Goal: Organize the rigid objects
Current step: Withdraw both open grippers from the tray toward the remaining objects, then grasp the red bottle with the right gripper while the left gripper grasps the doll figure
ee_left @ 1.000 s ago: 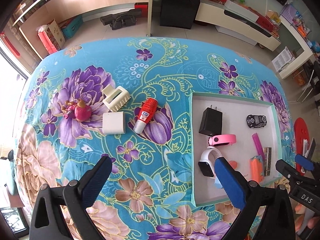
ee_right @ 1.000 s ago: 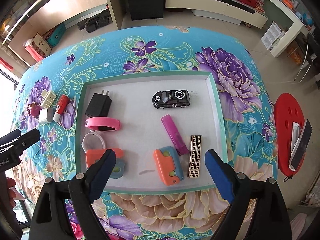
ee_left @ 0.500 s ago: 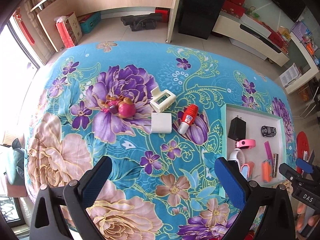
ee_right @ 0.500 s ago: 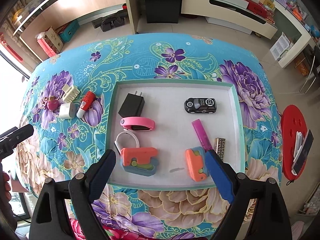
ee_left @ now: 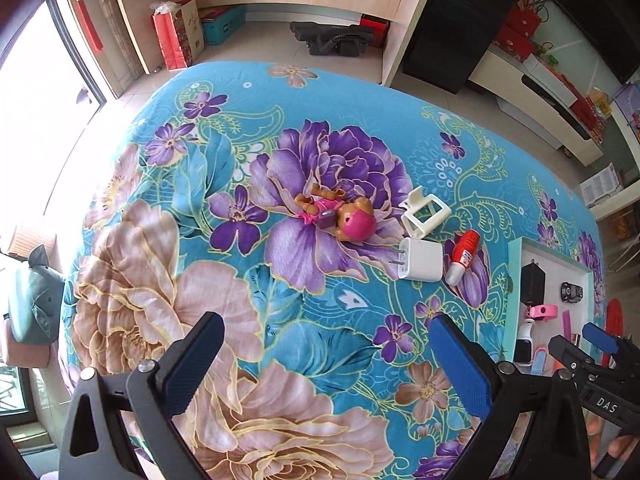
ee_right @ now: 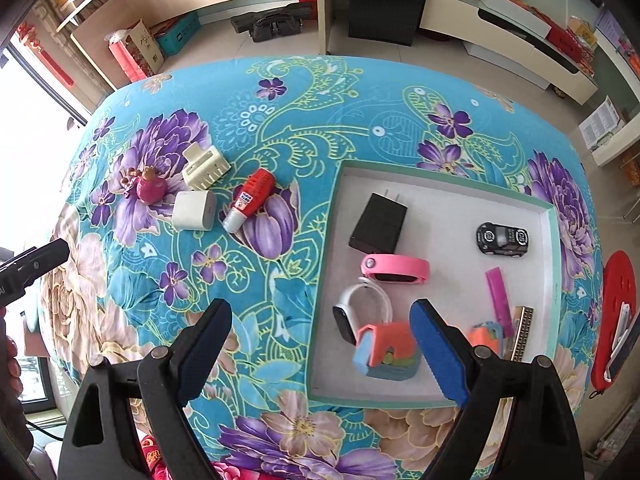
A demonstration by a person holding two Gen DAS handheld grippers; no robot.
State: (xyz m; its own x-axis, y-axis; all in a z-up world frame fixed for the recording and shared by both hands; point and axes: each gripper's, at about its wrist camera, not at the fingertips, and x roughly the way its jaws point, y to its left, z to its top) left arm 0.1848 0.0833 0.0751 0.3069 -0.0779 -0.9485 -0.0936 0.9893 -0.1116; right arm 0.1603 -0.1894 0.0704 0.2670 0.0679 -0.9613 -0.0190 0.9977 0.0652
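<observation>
Four loose items lie on the floral blue cloth: a pink doll toy (ee_left: 340,216) (ee_right: 148,186), a white clip (ee_left: 424,210) (ee_right: 206,166), a white charger (ee_left: 420,260) (ee_right: 194,210) and a red glue bottle (ee_left: 462,254) (ee_right: 252,198). The green-rimmed white tray (ee_right: 325,280) (ee_left: 514,280) holds a black charger (ee_right: 380,224), toy car (ee_right: 502,238), pink band (ee_right: 394,268), white watch (ee_right: 356,312) and orange-blue toy (ee_right: 386,350). My left gripper (ee_left: 324,328) hangs open over bare cloth, nearer me than the doll. My right gripper (ee_right: 320,316) is open above the tray's left rim.
A purple stick (ee_right: 498,296) and a patterned bar (ee_right: 522,332) lie at the tray's right. A red stool (ee_right: 618,312) stands off the table's right edge. Beyond the far edge are floor, a red bag (ee_left: 176,36), a black cabinet (ee_right: 384,0) and low shelves.
Both grippers have moved left across the table, still open. The tray has slid toward the right edge of both views. The loose items now sit near the middle of the left wrist view.
</observation>
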